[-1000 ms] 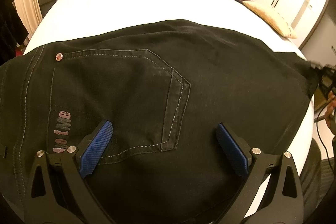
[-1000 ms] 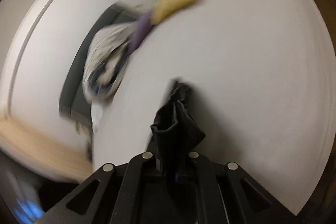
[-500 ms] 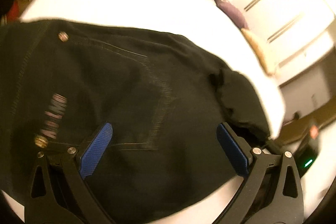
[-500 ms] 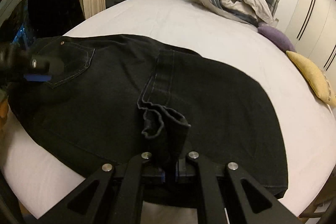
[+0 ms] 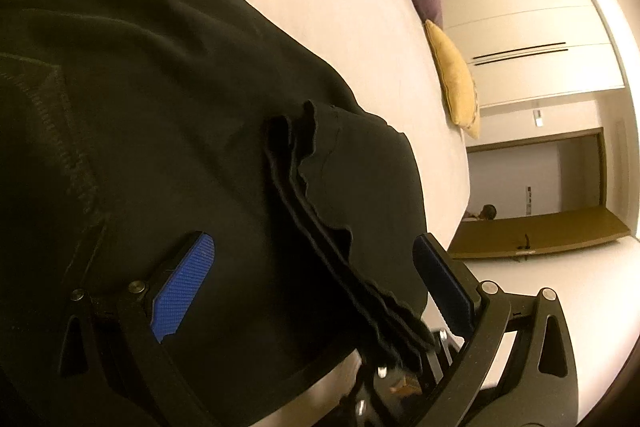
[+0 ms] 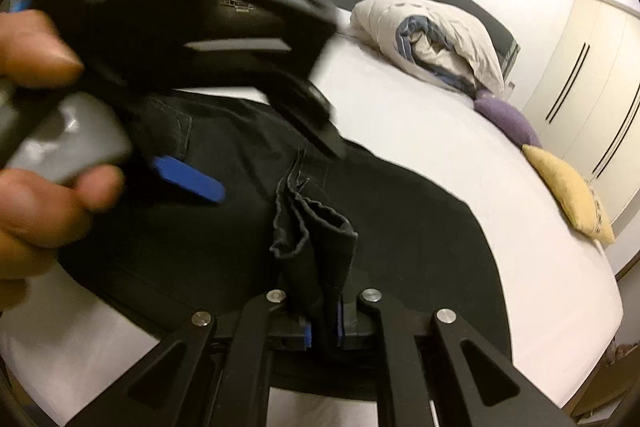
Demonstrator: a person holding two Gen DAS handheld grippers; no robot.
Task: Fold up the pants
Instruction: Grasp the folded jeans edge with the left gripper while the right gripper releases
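pants point(image 6: 400, 227): black, folded on bed point(image 6: 420, 131). right tongs point(image 6: 324, 331) pinched on bunched hem; left tongs point(image 5: 312, 291) wide open, empty, straddling hem. advice: grip hem beside right, then pull flat.

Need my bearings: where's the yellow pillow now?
The yellow pillow lies at the bed's right edge in the right wrist view, beside the purple pillow, near the wardrobe doors.

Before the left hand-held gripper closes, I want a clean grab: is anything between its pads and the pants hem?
Nothing visible: the open left hand-held gripper straddles the bunched hem of the pants.
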